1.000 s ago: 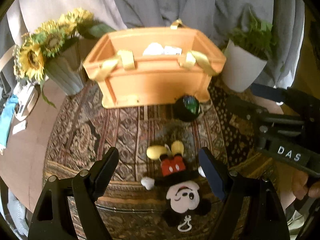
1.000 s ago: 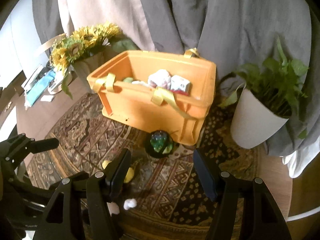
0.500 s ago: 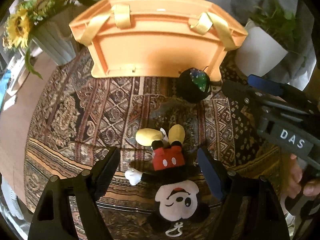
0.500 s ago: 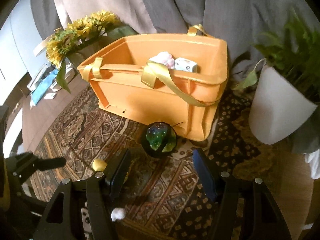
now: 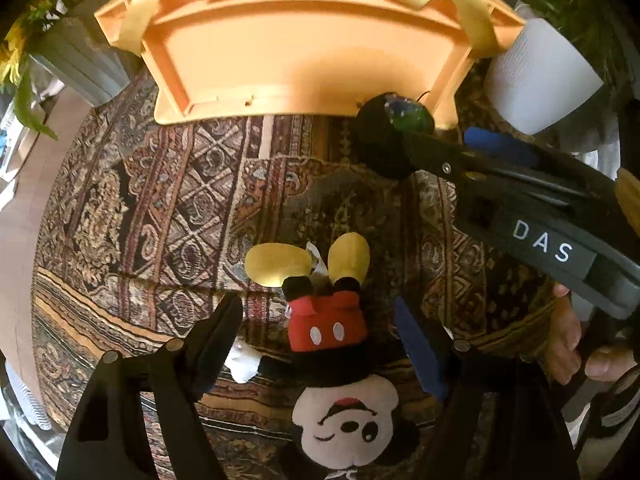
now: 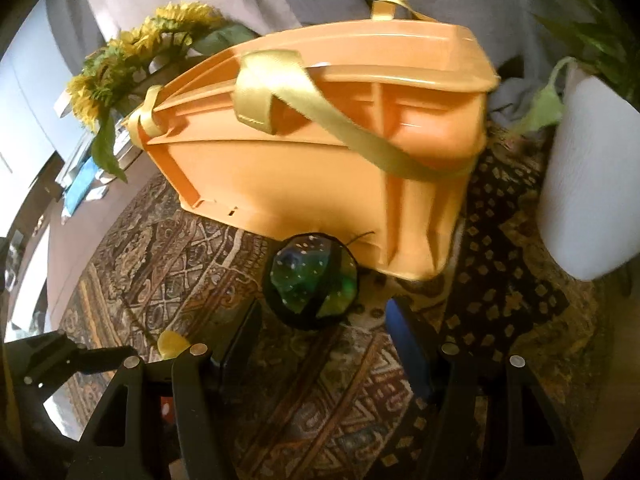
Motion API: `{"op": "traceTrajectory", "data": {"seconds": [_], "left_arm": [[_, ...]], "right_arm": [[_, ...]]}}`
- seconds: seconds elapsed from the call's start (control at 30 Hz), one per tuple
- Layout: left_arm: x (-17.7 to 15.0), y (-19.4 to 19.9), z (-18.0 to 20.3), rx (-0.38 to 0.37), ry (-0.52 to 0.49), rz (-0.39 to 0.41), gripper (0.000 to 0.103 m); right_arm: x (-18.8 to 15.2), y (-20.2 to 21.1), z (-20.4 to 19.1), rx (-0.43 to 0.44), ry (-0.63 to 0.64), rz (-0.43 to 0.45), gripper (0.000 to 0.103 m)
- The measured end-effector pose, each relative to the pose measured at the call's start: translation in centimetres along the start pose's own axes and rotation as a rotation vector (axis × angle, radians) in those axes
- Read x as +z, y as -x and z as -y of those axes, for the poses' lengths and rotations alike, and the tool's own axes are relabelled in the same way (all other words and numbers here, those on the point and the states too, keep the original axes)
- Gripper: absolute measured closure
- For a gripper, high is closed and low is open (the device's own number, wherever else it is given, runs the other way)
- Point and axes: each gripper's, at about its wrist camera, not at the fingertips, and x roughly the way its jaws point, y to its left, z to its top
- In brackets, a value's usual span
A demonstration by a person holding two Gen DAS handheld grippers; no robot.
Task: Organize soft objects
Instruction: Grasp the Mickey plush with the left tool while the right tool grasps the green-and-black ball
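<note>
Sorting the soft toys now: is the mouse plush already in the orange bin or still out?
Out. The mouse plush lies on the patterned rug in front of the orange bin.

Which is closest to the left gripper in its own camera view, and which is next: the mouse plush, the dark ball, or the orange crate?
From the left gripper:
1. Mouse plush, lying between its open fingers, which have just been closing.
2. Dark ball, farther ahead, to the right on the rug.
3. Orange crate, farthest, just behind the ball.
</note>
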Motion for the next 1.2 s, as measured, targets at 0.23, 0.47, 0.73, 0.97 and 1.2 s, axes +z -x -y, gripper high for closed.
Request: {"op": "traceTrajectory", "data": {"seconds": [0.23, 0.47, 0.73, 0.97, 1.2], "left_arm": [[0.2, -1.7, -0.2, -0.012, 0.043, -0.031, 0.042], [0.0, -2.6, -0.1, -0.067, 0.083, -0.035, 0.062], [-1.0, -1.5, -2.2, -0.106, 0.133, 0.009, 0.065], [-2.4, 0.2, -4.0, -0.125, 0.192, 0.075, 0.066], [-4.0, 3.5, -4.8, -0.104, 0.194, 0.184, 0.066]], "right_arm": [[0.5, -2.1, 0.1, 0.027, -0.008, -0.023, 0.037], [1.1, -3.7, -0.6, 0.065, 0.003, -0.042, 0.037], [1.0, -3.9, -1.4, 0.037, 0.029, -0.026, 0.04], [0.2, -1.9, -1.7, -0.003, 0.028, 0.002, 0.04], [-0.9, 1.9, -2.7, -0.054, 0.023, 0.047, 0.04]]}}
